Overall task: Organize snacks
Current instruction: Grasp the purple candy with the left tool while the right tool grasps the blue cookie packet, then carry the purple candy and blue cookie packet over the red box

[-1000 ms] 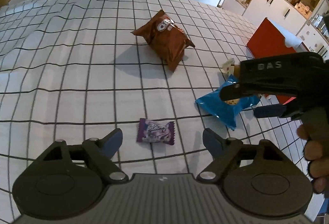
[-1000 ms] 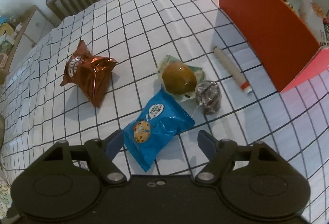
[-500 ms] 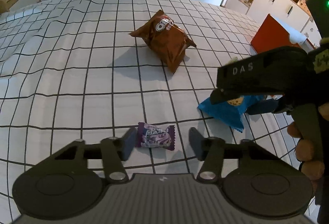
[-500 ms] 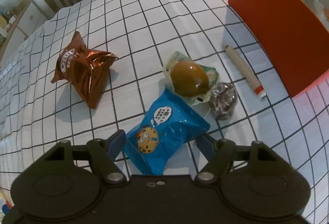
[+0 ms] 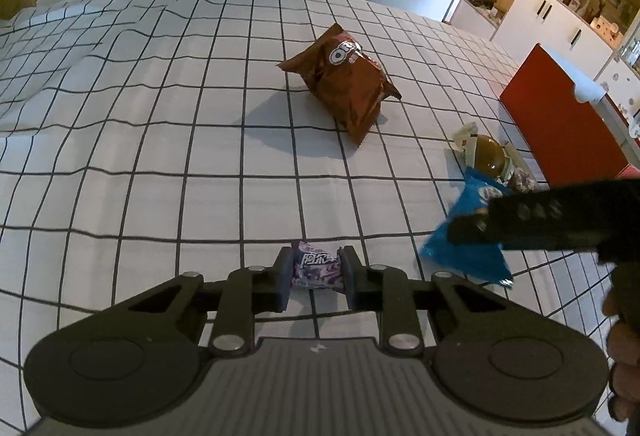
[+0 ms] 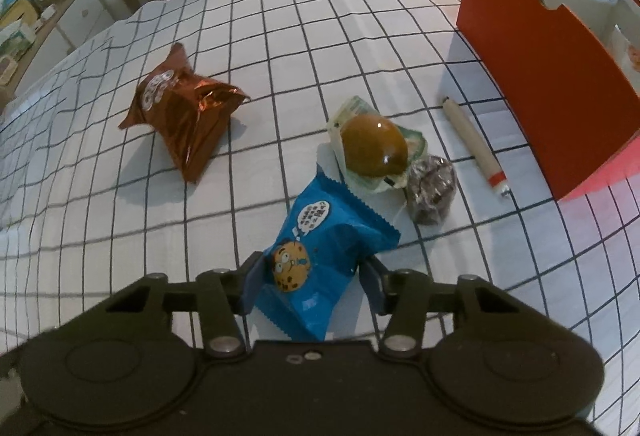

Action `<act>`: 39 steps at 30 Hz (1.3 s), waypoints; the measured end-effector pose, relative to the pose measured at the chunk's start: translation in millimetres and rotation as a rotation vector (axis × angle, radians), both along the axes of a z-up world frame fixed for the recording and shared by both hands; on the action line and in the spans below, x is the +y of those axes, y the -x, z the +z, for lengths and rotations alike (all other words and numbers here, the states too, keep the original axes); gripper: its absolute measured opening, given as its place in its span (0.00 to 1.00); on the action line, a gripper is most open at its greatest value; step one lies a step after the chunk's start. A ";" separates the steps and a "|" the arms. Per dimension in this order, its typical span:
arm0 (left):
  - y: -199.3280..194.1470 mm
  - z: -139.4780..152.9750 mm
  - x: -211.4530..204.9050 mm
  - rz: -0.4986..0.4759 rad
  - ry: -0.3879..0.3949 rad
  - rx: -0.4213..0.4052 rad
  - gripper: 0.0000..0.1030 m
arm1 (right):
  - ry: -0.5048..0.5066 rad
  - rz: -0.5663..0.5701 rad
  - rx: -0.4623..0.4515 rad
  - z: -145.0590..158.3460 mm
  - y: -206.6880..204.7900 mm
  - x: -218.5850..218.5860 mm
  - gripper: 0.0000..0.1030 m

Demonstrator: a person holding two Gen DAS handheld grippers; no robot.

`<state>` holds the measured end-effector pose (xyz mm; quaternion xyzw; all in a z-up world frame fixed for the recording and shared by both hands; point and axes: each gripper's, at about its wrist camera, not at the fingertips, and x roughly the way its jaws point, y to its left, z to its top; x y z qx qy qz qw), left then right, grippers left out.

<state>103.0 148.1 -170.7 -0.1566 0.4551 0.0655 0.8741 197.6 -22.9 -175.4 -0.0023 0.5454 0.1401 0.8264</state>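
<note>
- On the checked tablecloth [image 5: 160, 164], the left gripper [image 5: 313, 272] has just been closing and now pinches the purple candy [image 5: 317, 269].
- At the candy's three o'clock, the right gripper [image 6: 310, 276] has been closing around the blue cookie packet [image 6: 320, 256], pads touching its sides.

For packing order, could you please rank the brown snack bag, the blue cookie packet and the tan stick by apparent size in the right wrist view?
1-2. Brown snack bag and blue cookie packet: alike; the packet lies nearer, so unsure.
3. Tan stick.
</note>
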 end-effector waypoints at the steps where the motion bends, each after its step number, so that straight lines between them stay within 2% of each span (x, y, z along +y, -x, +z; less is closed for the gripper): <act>1: 1.2 0.3 0.5 0.005 0.004 0.002 0.23 | -0.004 0.014 0.001 1.5 3.9 -2.9 0.47; 12: 17.7 12.3 -1.5 0.016 0.067 0.015 0.23 | -0.045 0.127 -0.019 28.2 46.8 -35.7 0.46; 19: 28.6 29.8 -15.5 -0.005 0.090 0.006 0.23 | -0.032 0.183 -0.067 51.8 64.7 -63.1 0.46; 28: 32.4 56.8 -46.2 -0.040 0.110 -0.016 0.23 | -0.007 0.233 -0.126 79.3 78.8 -93.3 0.46; 39: 10.5 93.9 -97.8 -0.085 0.113 -0.052 0.23 | -0.007 0.262 -0.207 114.2 73.4 -140.7 0.46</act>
